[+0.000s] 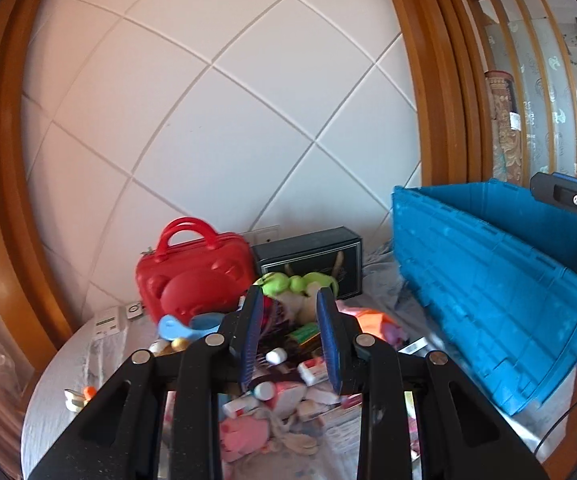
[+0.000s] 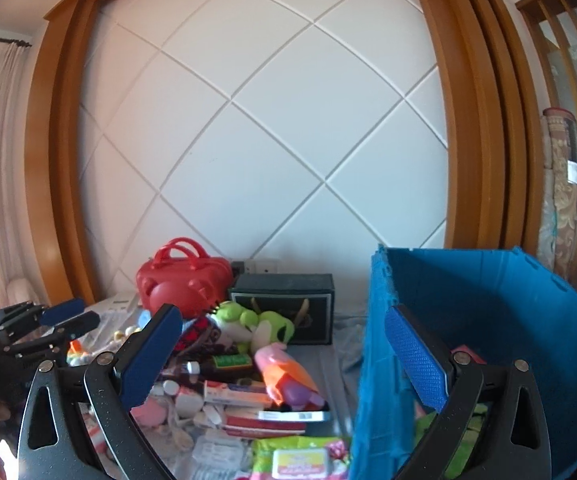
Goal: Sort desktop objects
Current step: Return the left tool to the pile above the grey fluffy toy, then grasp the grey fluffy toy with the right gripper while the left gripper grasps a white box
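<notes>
We see our left hand-held gripper [image 1: 290, 336] held above the pile of small things on the worktop [image 1: 48, 396], its jaws narrowly parted and holding nothing. Our right hand-held gripper [image 2: 284, 356] is spread wide and empty, its right finger over the near wall of the blue crate [image 2: 372, 380]. The crate stands at the right of the pile. At the far side, against the wall, a red case [image 1: 192, 276] sits left of a dark box [image 1: 312, 260], with a green plush toy [image 2: 248, 320] just in front.
</notes>
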Demonstrator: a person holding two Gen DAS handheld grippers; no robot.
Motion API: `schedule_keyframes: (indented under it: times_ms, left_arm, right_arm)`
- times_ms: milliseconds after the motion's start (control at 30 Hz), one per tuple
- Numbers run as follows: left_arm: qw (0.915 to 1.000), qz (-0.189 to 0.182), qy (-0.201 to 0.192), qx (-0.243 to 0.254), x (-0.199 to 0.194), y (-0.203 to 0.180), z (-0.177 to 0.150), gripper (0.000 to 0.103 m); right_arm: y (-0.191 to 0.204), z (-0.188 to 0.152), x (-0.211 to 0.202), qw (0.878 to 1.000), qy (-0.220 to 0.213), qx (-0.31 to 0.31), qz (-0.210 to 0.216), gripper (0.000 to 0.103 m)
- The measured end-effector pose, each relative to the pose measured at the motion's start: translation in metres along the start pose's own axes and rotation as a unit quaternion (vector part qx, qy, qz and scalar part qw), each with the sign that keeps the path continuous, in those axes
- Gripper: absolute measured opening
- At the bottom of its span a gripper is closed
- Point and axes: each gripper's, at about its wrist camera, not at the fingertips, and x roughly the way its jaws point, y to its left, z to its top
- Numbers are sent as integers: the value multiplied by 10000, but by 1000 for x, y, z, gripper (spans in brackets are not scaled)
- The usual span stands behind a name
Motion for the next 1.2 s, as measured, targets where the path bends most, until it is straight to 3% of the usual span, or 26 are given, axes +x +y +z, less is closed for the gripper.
schedule_keyframes:
  times_ms: [200, 333, 500, 667, 833, 1200]
  left_arm:
    - [9987, 402, 297, -98, 1, 87, -29, 27]
    - [9976, 430, 544, -74, -1, 125, -52, 27]
    - [9952, 421, 874, -84, -2, 160, -89, 27]
    - [9914, 496, 1168, -307, -1, 180, -124, 27]
    - [9870, 563, 1416, -519, 1, 187, -142, 27]
    - [9817, 848, 1548, -712, 9, 208, -152, 27]
  right_arm:
    - [60, -10, 38, 9995, 222, 84, 210, 103]
    - [103, -26, 65, 9981, 517, 24, 334, 103]
    - [144, -43, 82, 9957, 783, -47, 499, 103]
    - [176, -52, 94, 9913, 871, -298, 945, 103]
    - [208, -77, 119, 9755, 1272, -663, 1667, 103]
    - [279, -126, 150, 9346, 1939, -1184, 2735, 103]
